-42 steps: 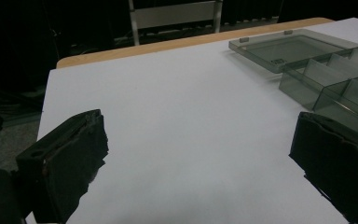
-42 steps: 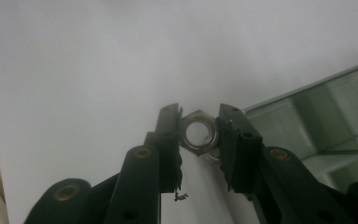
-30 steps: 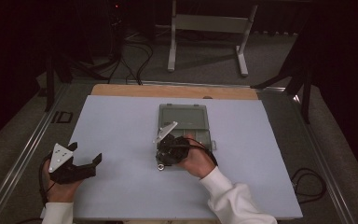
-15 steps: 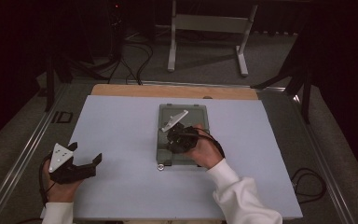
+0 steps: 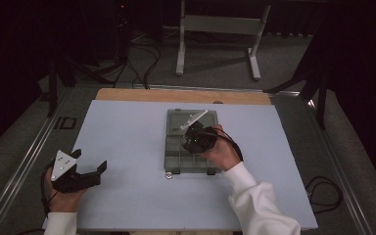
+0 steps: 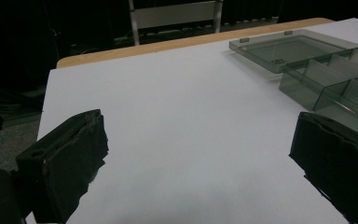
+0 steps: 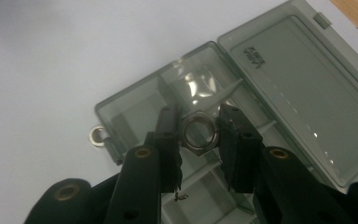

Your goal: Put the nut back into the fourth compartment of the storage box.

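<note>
Right gripper [image 7: 199, 135] clamped on 1 hex nut [image 7: 199, 134], held above divided tray of open grey box [image 5: 192, 159]. 1 washer [image 7: 96, 136] on table beside box corner. Left gripper [image 5: 89, 164] open, empty, near table edge.

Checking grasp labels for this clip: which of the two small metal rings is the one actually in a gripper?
The hex nut, clamped between the right gripper jaws above the box. The round washer lies loose on the table beside the box corner.

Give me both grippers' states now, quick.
Left gripper: open, nothing between its jaws.
Right gripper: shut on a hex nut, above the open compartment box.
</note>
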A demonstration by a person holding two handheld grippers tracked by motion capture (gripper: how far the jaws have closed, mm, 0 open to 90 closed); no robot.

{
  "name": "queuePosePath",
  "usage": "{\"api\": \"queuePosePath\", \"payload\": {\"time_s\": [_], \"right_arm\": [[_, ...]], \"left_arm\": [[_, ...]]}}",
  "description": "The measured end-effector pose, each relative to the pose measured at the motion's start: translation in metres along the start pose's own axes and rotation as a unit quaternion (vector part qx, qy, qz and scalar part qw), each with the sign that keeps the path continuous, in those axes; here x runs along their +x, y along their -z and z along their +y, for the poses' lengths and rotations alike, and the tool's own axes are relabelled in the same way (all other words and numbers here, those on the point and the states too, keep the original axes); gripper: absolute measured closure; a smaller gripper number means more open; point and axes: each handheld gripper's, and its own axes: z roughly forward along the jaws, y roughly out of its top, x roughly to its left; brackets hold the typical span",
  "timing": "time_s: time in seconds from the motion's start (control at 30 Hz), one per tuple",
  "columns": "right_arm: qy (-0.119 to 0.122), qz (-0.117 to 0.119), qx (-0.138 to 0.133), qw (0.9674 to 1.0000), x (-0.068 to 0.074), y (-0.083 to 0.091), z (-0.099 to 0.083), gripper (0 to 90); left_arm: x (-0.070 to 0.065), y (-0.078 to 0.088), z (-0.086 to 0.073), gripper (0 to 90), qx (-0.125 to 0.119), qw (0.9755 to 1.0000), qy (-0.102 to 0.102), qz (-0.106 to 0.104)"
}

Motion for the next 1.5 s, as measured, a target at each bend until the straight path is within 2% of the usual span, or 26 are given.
{"api": "queuePosePath", "payload": {"time_s": [0.43,0.67,0.87,1.33,1.5], "right_arm": [[-0.031,-0.029,0.003,0.9991,-0.025,0.004,-0.008,70.4],[-0.056,-0.045,0.012,0.9973,-0.037,0.003,-0.013,70.4],[-0.067,-0.057,0.016,0.9960,-0.046,0.002,-0.018,70.3],[-0.096,-0.061,0.040,0.9927,-0.064,-0.003,-0.029,70.3],[-0.100,-0.063,0.052,0.9916,-0.069,-0.004,-0.033,70.4]], "left_arm": [[0.000,0.000,0.000,3.8,0.000,1.0000,0.000,0.000],[0.000,0.000,0.000,3.8,0.000,1.0000,0.000,0.000],[0.000,0.000,0.000,3.8,0.000,1.0000,0.000,0.000],[0.000,-0.001,0.000,3.8,0.000,1.0000,0.000,0.000],[0.000,-0.001,0.000,3.8,0.000,1.0000,0.000,0.000]]}}
